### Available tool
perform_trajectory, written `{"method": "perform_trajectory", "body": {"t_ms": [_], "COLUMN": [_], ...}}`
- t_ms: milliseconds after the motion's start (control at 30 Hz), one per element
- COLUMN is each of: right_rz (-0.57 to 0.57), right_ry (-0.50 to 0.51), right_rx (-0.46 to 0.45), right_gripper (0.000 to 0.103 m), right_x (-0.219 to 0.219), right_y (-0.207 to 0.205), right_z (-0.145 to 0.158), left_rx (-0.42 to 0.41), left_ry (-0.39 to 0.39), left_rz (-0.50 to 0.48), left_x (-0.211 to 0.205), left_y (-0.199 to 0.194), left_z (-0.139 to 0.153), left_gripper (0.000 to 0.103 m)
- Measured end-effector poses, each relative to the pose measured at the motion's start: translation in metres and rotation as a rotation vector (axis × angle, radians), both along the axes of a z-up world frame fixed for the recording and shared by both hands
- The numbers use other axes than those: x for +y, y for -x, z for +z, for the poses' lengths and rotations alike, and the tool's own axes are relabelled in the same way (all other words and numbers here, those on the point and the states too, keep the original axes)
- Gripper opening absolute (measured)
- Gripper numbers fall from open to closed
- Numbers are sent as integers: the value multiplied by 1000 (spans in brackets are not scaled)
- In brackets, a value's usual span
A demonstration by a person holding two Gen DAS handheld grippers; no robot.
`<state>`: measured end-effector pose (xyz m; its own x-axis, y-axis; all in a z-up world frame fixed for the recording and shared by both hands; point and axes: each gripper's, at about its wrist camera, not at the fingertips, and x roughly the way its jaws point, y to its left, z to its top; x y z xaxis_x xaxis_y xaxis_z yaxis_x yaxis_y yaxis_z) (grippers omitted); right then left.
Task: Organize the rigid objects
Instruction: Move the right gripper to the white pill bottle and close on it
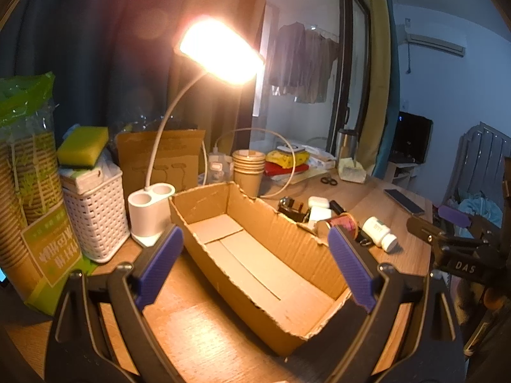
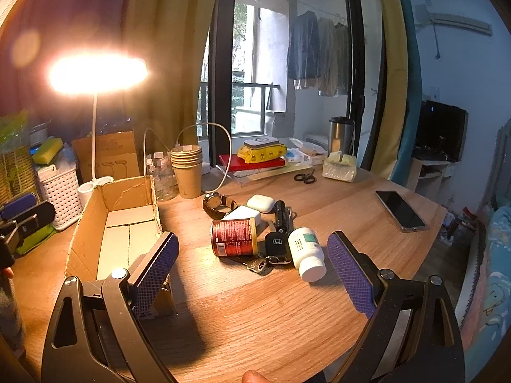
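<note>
Box [image 1: 255, 265]: open cardboard, empty, torn upper edges, lying lengthwise on the wooden counter [image 2: 255, 303] toward its left side. A white lamp base [image 1: 150, 214] stands just beside the box's far left corner, lamp lit above. A white basket [image 1: 95, 217] stands left of the base with a yellow sponge [image 1: 83, 146] on top.

Loose items lie clustered on the counter right of the box, apart from it:
- Red can [image 2: 234, 237], on its side, nearest the box.
- Car key [image 2: 277, 246], touching the can's right end, key ring toward the near edge.
- White bottle [image 2: 306, 253], on its side, cap toward the near edge, just beside the key.
- Black flashlight [image 2: 281, 215] and white block [image 2: 244, 215], behind the can.
- Earbud case [image 2: 261, 203] and watch [image 2: 217, 206], farthest of the cluster.

A phone [image 2: 400, 210] lies face up near the counter's right edge, well apart from the cluster. Stacked paper cups [image 2: 187, 169] stand behind the box; scissors [image 2: 305, 177] lie toward the far edge.

Left claw [image 1: 255, 265]: jaws wide, holding nothing, straddling the box from above its near end. Right claw [image 2: 252, 274]: jaws wide, holding nothing, over the counter's near part, with the can, key and bottle ahead between its fingers; its left finger [image 2: 156, 271] overlaps the box's near right corner in view, contact unclear.
</note>
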<state>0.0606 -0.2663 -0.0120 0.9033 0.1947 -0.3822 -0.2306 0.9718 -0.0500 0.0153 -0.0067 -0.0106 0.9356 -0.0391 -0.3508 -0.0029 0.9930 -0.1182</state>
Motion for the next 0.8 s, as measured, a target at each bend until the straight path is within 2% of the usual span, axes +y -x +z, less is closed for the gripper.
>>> {"method": "perform_trajectory", "body": {"t_ms": [267, 700, 800], "right_rz": [17, -20, -35], "right_ry": [-5, -35, -45], "right_rx": [41, 123, 143], "right_gripper": [96, 96, 96], "right_x": [-3, -33, -40], "right_y": [-16, -61, -67], "right_z": [-12, -39, -47], "left_rx": [163, 440, 485], "left_ry": [22, 33, 25], "left_rz": [7, 19, 14], "left_x": [-6, -13, -13], "left_y": [-29, -83, -91], "left_z": [-23, -70, -78], "left_gripper": [93, 92, 75]}}
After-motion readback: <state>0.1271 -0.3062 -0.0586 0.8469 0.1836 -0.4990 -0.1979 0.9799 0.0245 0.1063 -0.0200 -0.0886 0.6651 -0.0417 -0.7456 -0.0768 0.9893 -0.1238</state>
